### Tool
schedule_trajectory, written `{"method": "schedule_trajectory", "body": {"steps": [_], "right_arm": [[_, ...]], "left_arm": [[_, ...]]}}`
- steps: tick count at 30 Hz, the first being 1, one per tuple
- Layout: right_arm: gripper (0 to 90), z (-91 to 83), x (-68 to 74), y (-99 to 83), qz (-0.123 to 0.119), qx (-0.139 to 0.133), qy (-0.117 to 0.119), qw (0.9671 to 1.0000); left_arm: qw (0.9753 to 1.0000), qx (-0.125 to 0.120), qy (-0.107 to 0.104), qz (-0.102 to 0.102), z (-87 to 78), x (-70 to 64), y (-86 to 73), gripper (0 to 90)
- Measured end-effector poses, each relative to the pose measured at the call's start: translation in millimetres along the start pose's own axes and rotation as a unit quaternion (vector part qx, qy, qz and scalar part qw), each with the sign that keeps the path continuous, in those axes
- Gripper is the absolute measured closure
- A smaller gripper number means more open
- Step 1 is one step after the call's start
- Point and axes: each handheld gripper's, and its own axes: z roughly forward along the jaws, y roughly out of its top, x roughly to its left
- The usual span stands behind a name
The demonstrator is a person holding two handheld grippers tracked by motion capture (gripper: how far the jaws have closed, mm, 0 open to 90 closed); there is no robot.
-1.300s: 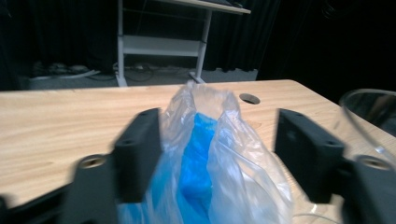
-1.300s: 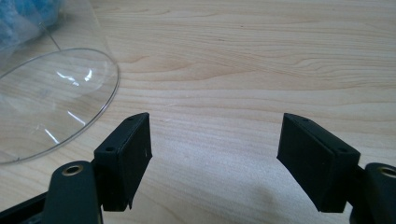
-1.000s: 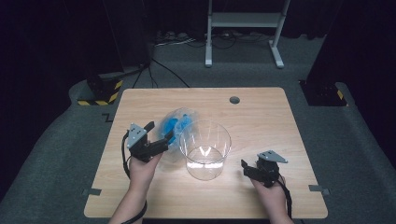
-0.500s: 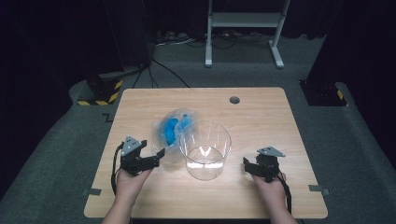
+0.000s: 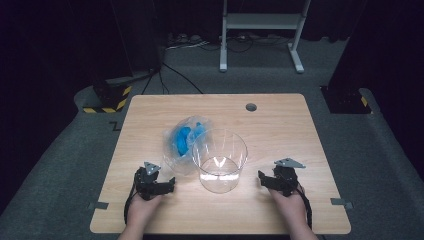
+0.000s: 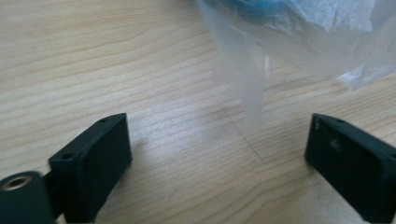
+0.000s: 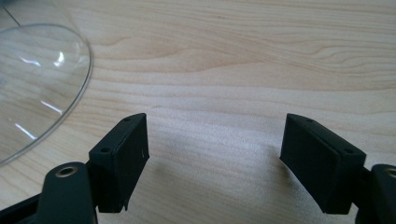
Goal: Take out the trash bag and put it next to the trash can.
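A clear plastic bag holding blue pieces lies on the wooden table, left of centre and touching a clear round tub. My left gripper rests near the front left, open and empty, with the bag's crumpled edge just beyond its jaws. To the right of the tub, my right gripper rests on the table, open with nothing between its jaws. The tub's clear base curves in at the left of the right gripper view.
A small round hole sits in the table near its far edge. Beyond the table are a white metal stand, cables on the grey floor and a yellow-black striped block.
My left gripper let go of the bag and drew back toward the front edge, settling on the table. The bag now lies against the tub. The right gripper barely moved.
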Motion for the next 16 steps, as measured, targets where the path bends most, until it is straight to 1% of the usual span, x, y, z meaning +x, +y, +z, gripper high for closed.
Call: {"method": "schedule_trajectory", "body": {"steps": [1,2,4,6,8,9,12,16], "right_arm": [[22.4,0.7,0.1,-0.7,-0.004,0.002,-0.001,1.0000],[22.1,1.9,0.9,-1.7,-0.005,0.007,-0.002,1.0000],[21.3,3.0,2.6,-2.4,-0.011,0.007,-0.006,0.9999],[21.1,3.6,5.1,-3.1,-0.017,0.007,-0.013,0.9997],[21.0,4.3,7.8,-4.2,-0.029,0.006,-0.025,0.9993],[20.9,4.6,9.9,-4.6,-0.031,0.007,-0.030,0.9991],[20.8,4.2,11.0,-5.8,-0.029,0.003,-0.032,0.9991],[20.8,4.1,11.1,-6.1,-0.028,0.003,-0.033,0.9991]], "left_arm": [[1.0000,-0.001,-0.005,0.007,0.6,-0.9,0.0,0.2],[0.9999,0.000,-0.006,0.008,0.5,-1.1,-0.1,0.3],[0.9999,0.000,-0.006,0.009,0.6,-1.3,0.0,0.3],[0.9999,-0.001,-0.008,0.010,0.8,-1.4,0.0,0.3],[0.9999,-0.002,-0.010,0.012,1.1,-1.5,0.3,0.5],[0.9998,0.001,-0.011,0.015,1.0,-1.6,0.6,0.5],[0.9996,0.001,-0.019,0.023,2.0,-3.1,1.6,0.5],[0.9995,-0.001,-0.023,0.023,2.6,-3.1,1.9,0.5]]}}
